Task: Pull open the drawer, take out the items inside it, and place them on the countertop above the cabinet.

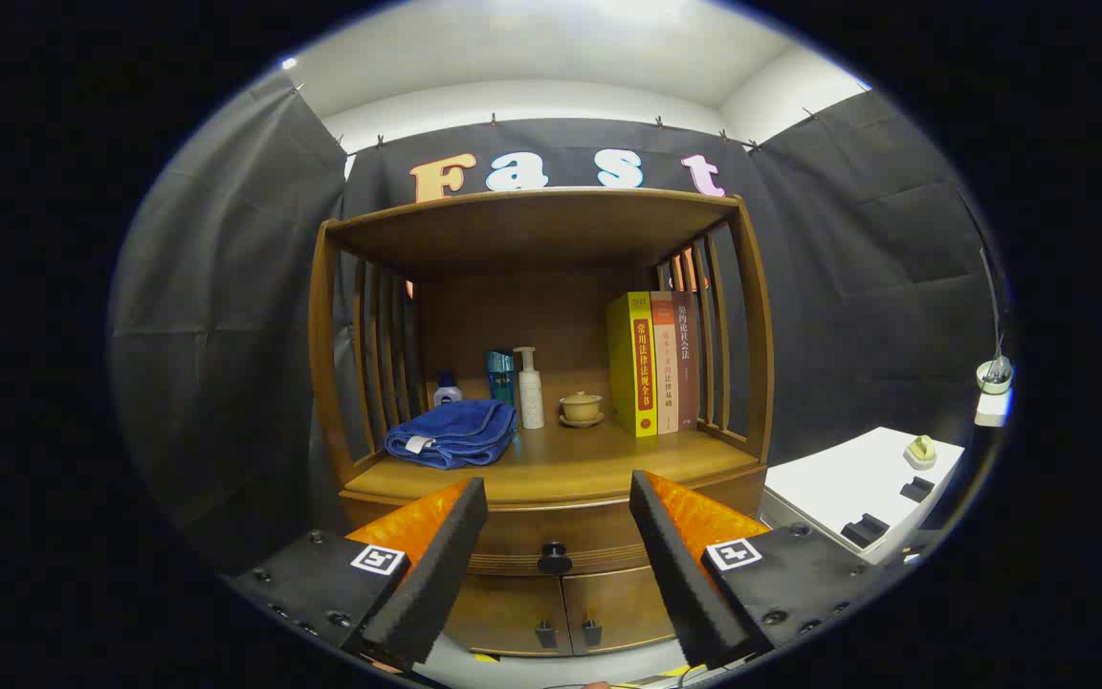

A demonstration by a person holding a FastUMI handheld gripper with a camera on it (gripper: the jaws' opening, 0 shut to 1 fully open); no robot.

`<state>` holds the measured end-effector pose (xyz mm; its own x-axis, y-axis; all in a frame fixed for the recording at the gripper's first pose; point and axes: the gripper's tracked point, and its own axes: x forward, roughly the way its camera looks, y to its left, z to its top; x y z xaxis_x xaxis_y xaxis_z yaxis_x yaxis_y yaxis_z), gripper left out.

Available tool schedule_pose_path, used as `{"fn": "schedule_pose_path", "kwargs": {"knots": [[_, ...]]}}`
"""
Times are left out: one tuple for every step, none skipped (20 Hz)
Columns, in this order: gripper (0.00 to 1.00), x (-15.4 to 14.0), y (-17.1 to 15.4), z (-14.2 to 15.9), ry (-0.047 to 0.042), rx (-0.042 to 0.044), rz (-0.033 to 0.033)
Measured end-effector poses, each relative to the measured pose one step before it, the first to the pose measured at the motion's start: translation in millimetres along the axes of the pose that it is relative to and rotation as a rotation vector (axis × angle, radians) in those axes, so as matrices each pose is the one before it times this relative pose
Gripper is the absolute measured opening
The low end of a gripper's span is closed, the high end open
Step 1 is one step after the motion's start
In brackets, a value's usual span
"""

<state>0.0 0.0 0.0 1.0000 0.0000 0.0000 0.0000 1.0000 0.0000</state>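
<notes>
A wooden cabinet [551,517] stands ahead of me against the booth wall. Its drawer [599,536] is closed, and the round dark knob [555,556] sits between my two fingers, a little beyond them. My gripper [559,498] is open with nothing held. The countertop [570,464] above the drawer carries a folded blue towel [453,433], several small bottles [529,387], a lidded cup on a saucer [581,408] and three upright books [654,364]. The drawer's contents are hidden.
Below the drawer are two small cabinet doors [565,608] with dark handles. A white table [862,483] with small dark pieces and a pale object stands to the right of the cabinet. Slatted sides and a wooden top shelf [532,206] enclose the countertop.
</notes>
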Motion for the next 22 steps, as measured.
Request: {"fn": "schedule_pose_path", "kwargs": {"knots": [[0.99,-0.16,0.65,0.04,0.00184,-0.00195,0.00224],[0.99,-0.88,1.88,0.39,0.00106,-0.00563,0.00385],[0.99,-0.77,1.42,0.8,-0.00036,-0.0067,0.00288],[0.99,-0.75,1.61,0.63,-0.00101,-0.00619,0.00449],[0.99,-1.2,1.42,-0.61,-0.00035,-0.0068,0.00241],[0.99,0.19,0.56,-0.38,0.00059,-0.00005,0.00299],[0.99,-0.17,0.89,0.49,-0.00269,-0.0008,0.00284],[0.99,-0.1,0.14,0.79,-0.00206,-0.00113,-0.00032],[0.99,-0.02,0.48,-0.09,0.00053,0.0012,0.00432],[0.99,-0.98,0.46,0.65,0.00186,0.00291,0.00263],[0.99,-1.2,-0.42,1.27,-0.0037,0.00163,-0.0006],[0.99,0.02,-1.12,1.13,-0.00385,0.00067,-0.00079],[0.99,-0.2,-0.13,0.2,-0.00051,0.00217,-0.00037],[0.99,-0.15,-0.88,-0.36,0.00168,0.00053,-0.0022],[0.99,0.77,0.41,-0.65,0.00263,0.00208,0.00078],[0.99,1.09,-0.15,-0.97,0.00112,0.00305,-0.0001],[0.99,0.67,-0.17,-0.65,0.00151,0.00078,0.00016],[0.99,2.07,-0.18,-2.17,0.00688,-0.00452,-0.00039],[0.99,1.47,-1.68,-5.17,0.00711,-0.00425,-0.00211],[0.99,3.12,-1.71,-5.89,0.01041,-0.00372,-0.00255],[0.99,1.61,-1.08,-5.87,0.0134,-0.00203,-0.00119],[0.99,4.04,-0.17,-9.57,0.01711,-0.00239,-0.0002]]}}
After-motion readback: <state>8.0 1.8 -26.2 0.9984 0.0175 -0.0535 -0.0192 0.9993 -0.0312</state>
